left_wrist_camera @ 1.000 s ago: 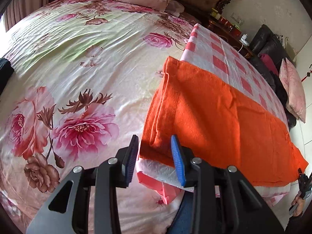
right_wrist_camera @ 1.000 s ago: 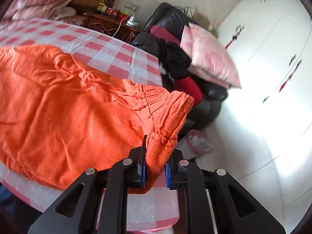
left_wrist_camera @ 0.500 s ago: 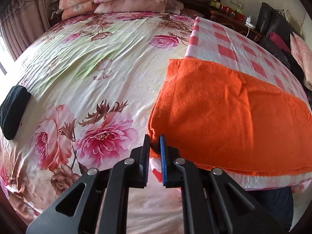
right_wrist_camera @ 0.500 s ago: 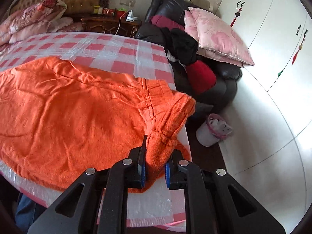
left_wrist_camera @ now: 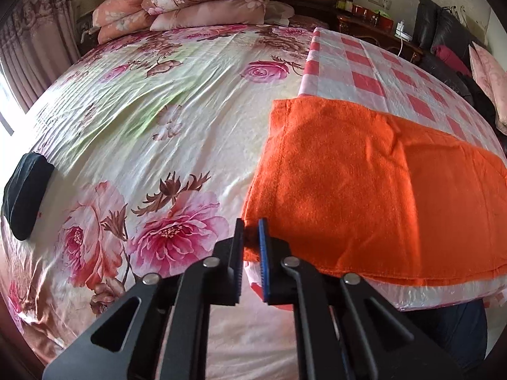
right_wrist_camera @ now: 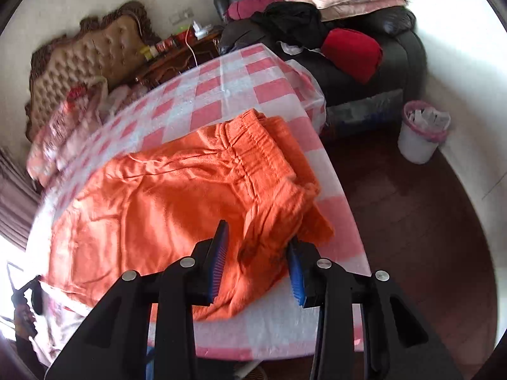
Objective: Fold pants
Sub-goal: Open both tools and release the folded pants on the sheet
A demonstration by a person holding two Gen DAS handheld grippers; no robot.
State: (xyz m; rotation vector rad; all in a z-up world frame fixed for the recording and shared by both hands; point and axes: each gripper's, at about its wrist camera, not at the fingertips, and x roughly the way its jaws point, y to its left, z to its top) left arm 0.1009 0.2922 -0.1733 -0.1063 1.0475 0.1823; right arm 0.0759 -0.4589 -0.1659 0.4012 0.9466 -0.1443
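Observation:
Orange pants (left_wrist_camera: 364, 186) lie folded lengthwise on a pink-and-white checked sheet (left_wrist_camera: 374, 72) on the bed. My left gripper (left_wrist_camera: 251, 237) is shut on the near corner of the leg end. In the right wrist view the pants (right_wrist_camera: 164, 209) show their gathered waistband (right_wrist_camera: 253, 152) at the right, bunched near the sheet's edge. My right gripper (right_wrist_camera: 256, 253) is open just above the waistband corner, holding nothing.
A floral bedspread (left_wrist_camera: 142, 126) covers the bed left of the sheet, with a dark bundle (left_wrist_camera: 25, 196) at its left edge and pillows (left_wrist_camera: 196, 0) at the head. A black sofa (right_wrist_camera: 364, 47) with cushions and a white bin (right_wrist_camera: 418, 136) stand beyond the bed's right side.
My left gripper closed on the leg-end corner. My right gripper let go of the waistband, opened, and rose above the pants.

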